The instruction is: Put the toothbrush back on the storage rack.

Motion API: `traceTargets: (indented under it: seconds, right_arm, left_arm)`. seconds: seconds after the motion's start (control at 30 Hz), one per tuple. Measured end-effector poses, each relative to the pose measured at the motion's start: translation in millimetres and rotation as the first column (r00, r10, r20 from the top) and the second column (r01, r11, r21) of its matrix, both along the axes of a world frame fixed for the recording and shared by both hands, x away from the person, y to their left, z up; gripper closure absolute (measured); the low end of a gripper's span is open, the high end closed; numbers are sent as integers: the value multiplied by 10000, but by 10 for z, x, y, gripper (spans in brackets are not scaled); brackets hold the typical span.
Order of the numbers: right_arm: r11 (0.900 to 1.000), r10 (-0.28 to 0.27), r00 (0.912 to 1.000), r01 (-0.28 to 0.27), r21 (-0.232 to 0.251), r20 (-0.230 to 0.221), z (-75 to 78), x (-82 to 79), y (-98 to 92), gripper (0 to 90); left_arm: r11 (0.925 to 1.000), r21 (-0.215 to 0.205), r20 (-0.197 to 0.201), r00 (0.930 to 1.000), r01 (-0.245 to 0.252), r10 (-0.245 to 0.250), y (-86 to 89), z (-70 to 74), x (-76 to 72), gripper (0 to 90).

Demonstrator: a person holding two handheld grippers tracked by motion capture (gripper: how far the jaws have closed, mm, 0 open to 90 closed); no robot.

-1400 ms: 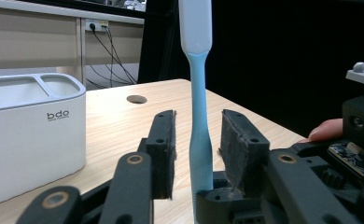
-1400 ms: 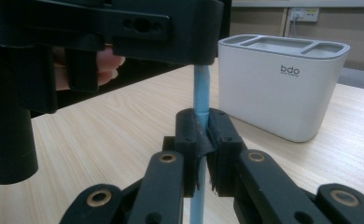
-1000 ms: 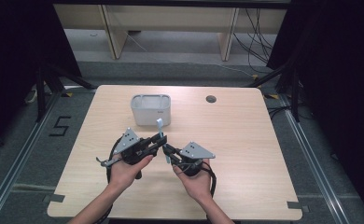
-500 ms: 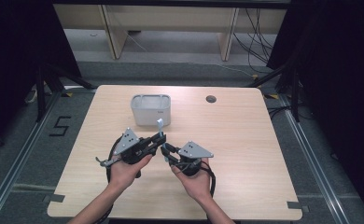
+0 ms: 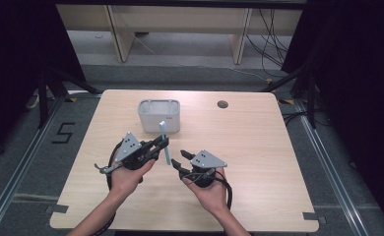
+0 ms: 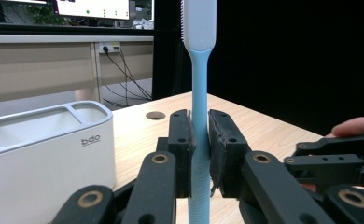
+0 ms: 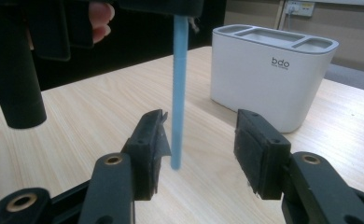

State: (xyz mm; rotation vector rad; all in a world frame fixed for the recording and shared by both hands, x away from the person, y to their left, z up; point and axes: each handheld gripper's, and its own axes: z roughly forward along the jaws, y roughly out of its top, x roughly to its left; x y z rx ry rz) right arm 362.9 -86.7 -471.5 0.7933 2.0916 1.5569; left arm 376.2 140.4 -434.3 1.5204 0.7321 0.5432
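Note:
A light blue toothbrush stands upright above the table, clamped by its handle in my left gripper. In the left gripper view the two jaws press on the toothbrush handle and its white head rises out of the top. My right gripper is open just right of the toothbrush, nothing between its pads. In the right gripper view the toothbrush's lower end hangs ahead of the gap, nearer the left pad. A white toothbrush holder with several top slots stands behind them.
The wooden table has a round cable hole at the back right. The white holder marked "bdo" is close to the left gripper's left side. Dark frames and cables surround the table.
The right gripper has drawn slightly away from the toothbrush, toward the right. The left gripper still holds the toothbrush upright in about the same place.

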Motion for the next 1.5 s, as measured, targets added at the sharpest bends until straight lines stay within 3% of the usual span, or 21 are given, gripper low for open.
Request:
traceTargets:
  seconds: [0.03, 0.07, 0.1, 0.23, 0.27, 0.3, 0.37, 0.43, 0.47, 0.57, 0.6, 0.63, 0.87, 1.13, 1.17, 1.2, 1.23, 1.3, 1.37, 1.4, 1.5]
  right_arm:
    - [10000, -16, 9999, 17, -55, 146, 1, 6, -17, 527]
    - [10000, 74, 9998, -73, 47, -179, -2, -8, -14, 527]
    - [10000, 74, 9999, -74, 15, 87, -5, 3, -24, 527]
    - [9998, -88, 10000, 88, -196, 27, -1, -17, -63, 524]
    - [9999, -24, 9997, 20, -156, -250, -1, -25, -69, 521]
    - [9993, -89, 10000, 89, -355, -14, -1, -15, -104, 513]
    - [9997, -49, 9998, 45, -249, -170, -8, -17, -106, 511]
    - [9990, -128, 9999, 132, -428, 108, -11, -5, -142, 505]
    - [9989, -202, 9997, 197, -430, -130, -13, -19, -150, 503]
    - [9989, -188, 9998, 184, -434, -91, -23, -17, -189, 498]
    - [9977, -251, 9996, 260, -626, 147, -18, -11, -214, 499]
    - [9991, -231, 9997, 227, -360, -122, -30, -21, -215, 502]
    - [9986, -423, 9986, 412, -339, -304, -56, -54, -337, 501]
    - [9964, -657, 9977, 646, -544, -186, -92, -80, -435, 498]
    - [9964, -713, 9964, 690, -499, -461, -95, -98, -447, 497]
    - [9959, -727, 9972, 716, -556, -185, -104, -89, -463, 496]
    - [9976, -585, 9971, 566, -387, -495, -117, -99, -465, 495]
    - [9954, -784, 9965, 766, -573, -302, -123, -106, -508, 494]
    - [9958, -799, 9959, 778, -475, -431, -137, -119, -536, 494]
    - [9947, -951, 9925, 918, -459, -763, -136, -145, -541, 493]
    - [9942, -984, 9941, 963, -474, -458, -144, -135, -591, 494]
  left_arm:
    - [10000, -17, 23, 10000, -42, 42, 10, 1, 3, 792]
    - [10000, 3, 10, 10000, -78, 78, 22, 4, 4, 792]
    - [10000, 14, 36, 9999, -96, 96, 35, 6, 8, 792]
    - [9996, -31, 104, 9996, -281, 281, 89, 24, 21, 792]
    - [9995, -63, 113, 9994, -313, 314, 102, 29, 23, 791]
    - [9994, -53, 152, 9993, -353, 353, 116, 34, 27, 792]
    - [9991, -67, 164, 9990, -407, 408, 141, 43, 33, 791]
    - [9989, -53, 170, 9988, -459, 460, 166, 49, 37, 792]
    - [9987, -78, 169, 9986, -503, 504, 175, 51, 39, 792]
    - [9985, -95, 177, 9983, -547, 549, 205, 56, 49, 792]
    - [9981, -118, 156, 9980, -605, 607, 216, 56, 52, 792]
    - [9980, -122, 168, 9980, -613, 615, 223, 56, 57, 792]
    - [9970, -167, 238, 9968, -761, 765, 281, 57, 92, 792]
    - [9953, -182, 342, 9948, -952, 958, 340, 71, 131, 792]
    - [9950, -182, 350, 9945, -981, 987, 348, 73, 136, 792]
    - [9949, -191, 356, 9943, -995, 1001, 355, 76, 140, 792]
    - [9946, -201, 372, 9940, -1017, 1024, 362, 80, 144, 792]
    - [9940, -237, 390, 9935, -1064, 1072, 375, 85, 152, 792]
    - [9936, -230, 394, 9930, -1107, 1115, 388, 93, 162, 792]
    - [9936, -233, 422, 9929, -1107, 1116, 394, 97, 169, 792]
    - [9924, -238, 449, 9916, -1204, 1214, 409, 115, 182, 792]
